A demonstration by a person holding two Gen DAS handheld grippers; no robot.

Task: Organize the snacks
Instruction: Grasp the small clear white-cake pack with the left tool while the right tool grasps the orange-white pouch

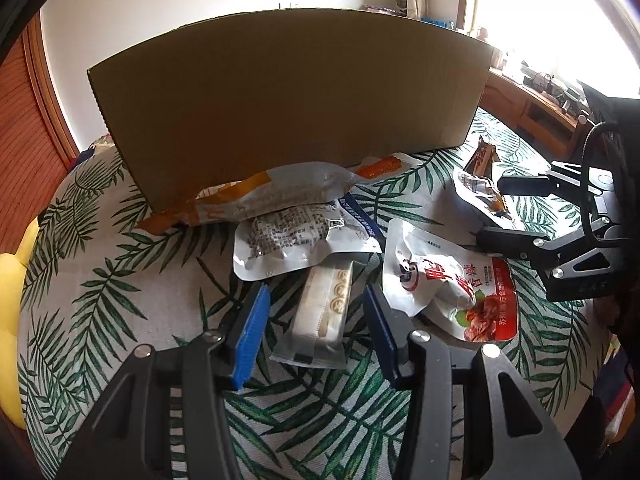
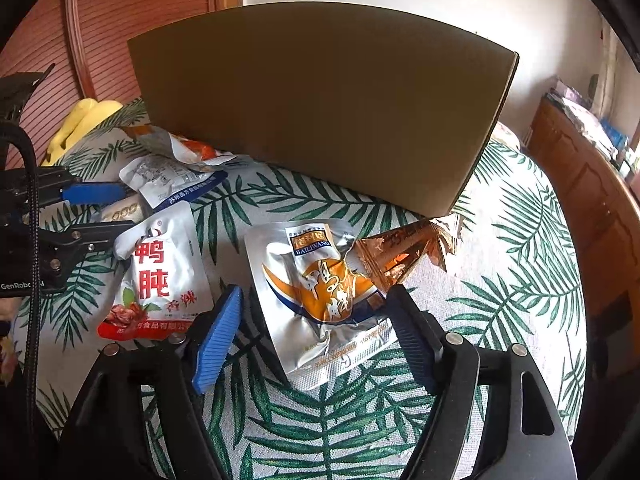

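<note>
Snack packs lie on a leaf-print cloth [image 1: 120, 280] in front of a brown cardboard box [image 1: 280, 92] [image 2: 328, 108]. My left gripper [image 1: 316, 290] is open, its blue pads either side of a cream biscuit pack [image 1: 324, 320] with gaps showing. My right gripper [image 2: 316, 290] is open around a silver-and-orange pouch [image 2: 320, 300] lying flat, its pads clear of the pouch. A red-and-white duck pouch [image 1: 448, 280] [image 2: 160, 276] lies between the two grippers. A copper wrapper [image 2: 404, 252] touches the silver-and-orange pouch. A silver pouch with a blue edge [image 1: 296, 240] and a long orange-striped bag [image 1: 272, 196] rest by the box.
A yellow cushion [image 1: 12, 300] [image 2: 80, 120] sits at the left edge of the cloth. A wooden cabinet [image 2: 592, 216] runs along the right. A reddish slatted wooden panel [image 2: 120, 20] stands behind on the left. The box's near wall hides its inside.
</note>
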